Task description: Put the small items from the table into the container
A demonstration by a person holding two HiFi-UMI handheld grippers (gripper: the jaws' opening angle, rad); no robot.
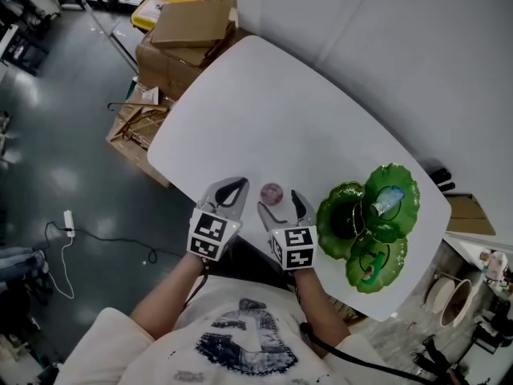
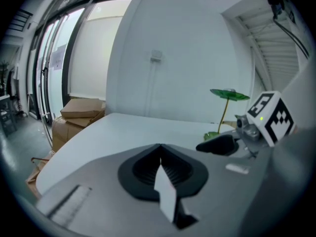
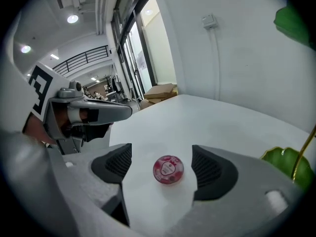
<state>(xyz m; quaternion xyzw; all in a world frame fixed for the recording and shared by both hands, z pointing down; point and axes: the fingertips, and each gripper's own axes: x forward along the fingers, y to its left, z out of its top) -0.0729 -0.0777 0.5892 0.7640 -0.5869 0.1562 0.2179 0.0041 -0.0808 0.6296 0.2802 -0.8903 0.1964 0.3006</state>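
Right tongs (image 3: 165, 167) spread wide, small round pink plastic disc (image 3: 168, 169) lying centred between my pads on the white counter (image 3: 207, 117); left tongs (image 2: 160, 169) clenched empty, alongside.

Right gripper (image 1: 278, 201), fingers spread, brackets a pink disc (image 1: 272, 192) on the table (image 1: 264, 111) near the green container (image 1: 377, 223).

Pink disc (image 3: 168, 169), its print illegible; green leaf container (image 3: 286, 164) partly beyond the right gripper view's edge.
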